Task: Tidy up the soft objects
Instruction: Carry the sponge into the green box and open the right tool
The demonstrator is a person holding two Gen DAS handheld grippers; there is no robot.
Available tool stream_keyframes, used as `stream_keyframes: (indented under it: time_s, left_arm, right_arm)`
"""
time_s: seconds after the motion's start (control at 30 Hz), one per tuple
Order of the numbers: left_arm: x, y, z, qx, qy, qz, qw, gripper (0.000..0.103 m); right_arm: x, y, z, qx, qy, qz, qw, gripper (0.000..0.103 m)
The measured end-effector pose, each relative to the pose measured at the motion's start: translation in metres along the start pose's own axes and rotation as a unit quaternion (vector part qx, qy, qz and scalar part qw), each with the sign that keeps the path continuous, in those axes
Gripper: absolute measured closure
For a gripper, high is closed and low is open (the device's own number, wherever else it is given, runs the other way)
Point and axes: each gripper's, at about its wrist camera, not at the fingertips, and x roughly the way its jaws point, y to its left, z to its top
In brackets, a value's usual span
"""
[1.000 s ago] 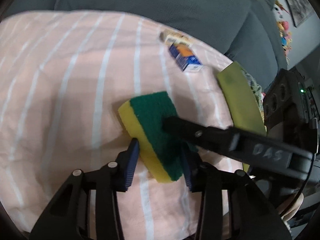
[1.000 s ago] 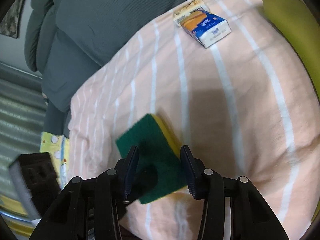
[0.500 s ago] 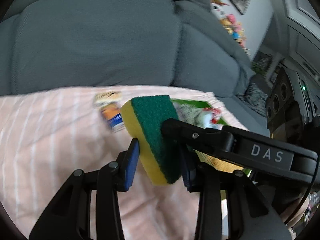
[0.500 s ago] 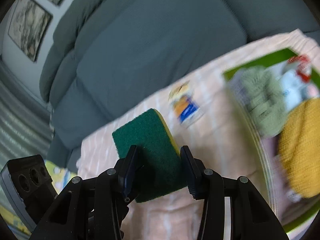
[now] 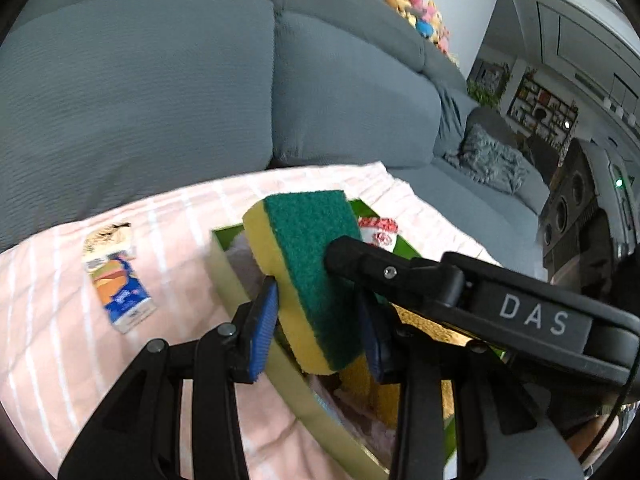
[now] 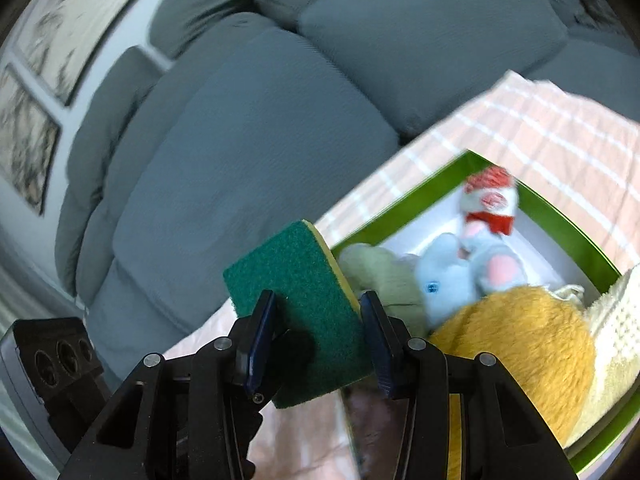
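Observation:
A yellow sponge with a green scouring face [image 5: 308,264] hangs in the air above the open green box [image 5: 224,264]. My left gripper [image 5: 318,320] is shut on its sides. One black finger [image 5: 360,256] of the right gripper lies across its green face. In the right wrist view the same sponge [image 6: 296,280] sits between the blue pads of my right gripper [image 6: 318,340], which is shut on it, at the near left corner of the green box [image 6: 400,200].
The box holds a blue plush elephant [image 6: 460,272], a yellow plush [image 6: 520,344], a red-and-white toy [image 6: 490,200], a green knit piece [image 6: 380,272] and a cream towel [image 6: 616,320]. A tissue pack [image 5: 120,292] lies on the pink striped blanket [image 5: 60,320]. Grey sofa cushions [image 5: 160,80] rise behind.
The sponge has come up off the blanket in both grippers and travelled right, from beside the tissue pack to above the green box. Both grips are unchanged.

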Motion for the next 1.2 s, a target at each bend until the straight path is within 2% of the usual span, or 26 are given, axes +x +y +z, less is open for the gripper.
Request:
stream_keyframes:
  time_s: [0.13, 0.3, 0.57, 0.87, 0.97, 1.07, 1.13, 1.2]
  left_arm:
    - [0.022, 0.002, 0.002, 0.001, 0.023, -0.013, 0.9996, 0.067]
    - [0.049, 0.009, 0.003, -0.014, 0.071, -0.011, 0.9973, 0.067]
    - [0.058, 0.011, 0.004, -0.015, 0.098, 0.005, 0.995, 0.067]
    - [0.049, 0.009, 0.002, -0.009, 0.094, 0.023, 0.9953, 0.065]
    - [0.037, 0.009, 0.0, -0.023, 0.09, 0.015, 0.9956, 0.061]
    - [0.021, 0.008, -0.001, -0.026, 0.079, 0.008, 0.9965, 0.056]
    - [0.006, 0.01, -0.003, -0.026, 0.062, 0.01, 0.9977, 0.038]
    - [-0.011, 0.017, -0.006, -0.035, 0.04, 0.015, 0.9985, 0.031]
  right_arm:
    - [0.009, -0.013, 0.006, 0.003, 0.003, -0.03, 1.0, 0.056]
    - [0.031, -0.033, 0.008, 0.031, 0.034, -0.051, 0.998, 0.056]
    - [0.043, -0.04, 0.009, 0.047, 0.044, -0.066, 0.996, 0.056]
    - [0.044, -0.041, 0.009, 0.05, 0.042, -0.068, 0.996, 0.056]
    - [0.044, -0.039, 0.01, 0.038, 0.038, -0.075, 0.996, 0.055]
    - [0.034, -0.034, 0.008, 0.037, 0.019, -0.088, 0.995, 0.045]
    - [0.026, -0.029, 0.006, 0.027, 0.003, -0.095, 0.995, 0.043]
    - [0.018, -0.024, 0.003, 0.016, -0.01, -0.102, 0.995, 0.039]
